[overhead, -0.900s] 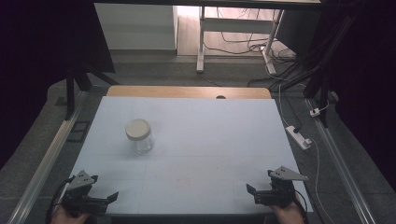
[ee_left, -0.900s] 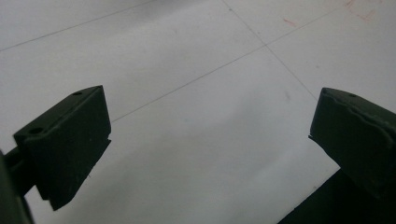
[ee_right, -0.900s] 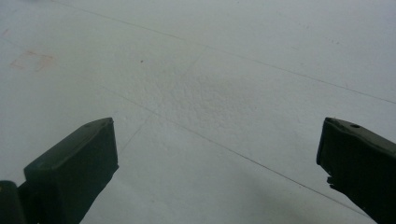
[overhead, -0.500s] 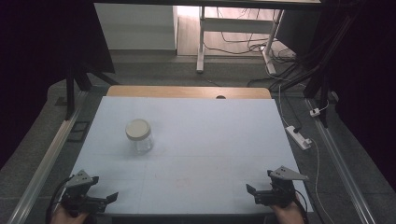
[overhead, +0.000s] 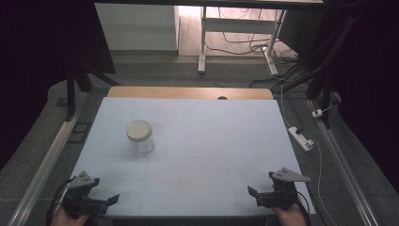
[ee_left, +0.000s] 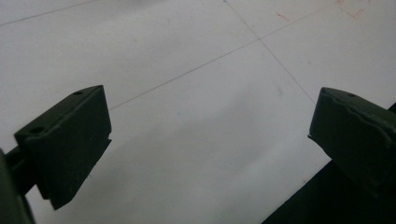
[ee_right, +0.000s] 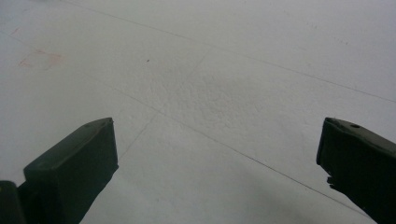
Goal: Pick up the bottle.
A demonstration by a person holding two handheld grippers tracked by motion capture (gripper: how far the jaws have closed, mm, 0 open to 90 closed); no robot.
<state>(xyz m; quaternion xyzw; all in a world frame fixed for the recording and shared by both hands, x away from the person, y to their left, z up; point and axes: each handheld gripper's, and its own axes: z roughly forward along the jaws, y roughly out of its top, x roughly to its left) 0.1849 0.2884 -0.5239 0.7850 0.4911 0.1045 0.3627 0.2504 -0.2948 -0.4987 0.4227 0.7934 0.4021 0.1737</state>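
Work on the jar (overhead: 140, 136) looks not yet begun: it stands upright, lid on, in the left-centre of the high view on the pale worktop (overhead: 211, 141). Left claw (overhead: 107, 201) and right claw (overhead: 256, 194) wait at the bottom corners, both spread wide and empty, well apart from it.

High view: fixed, above the near edge of the worktop (overhead: 188, 141), facing forward and down, far enough to take in the whole surface plus floor beyond. Left gripper view: rides the left claw (ee_left: 210, 140), low and close over the near-left corner. Right gripper view: rides the right claw (ee_right: 217, 163), low, near-right. All three share the pale worktop with its thin lines.
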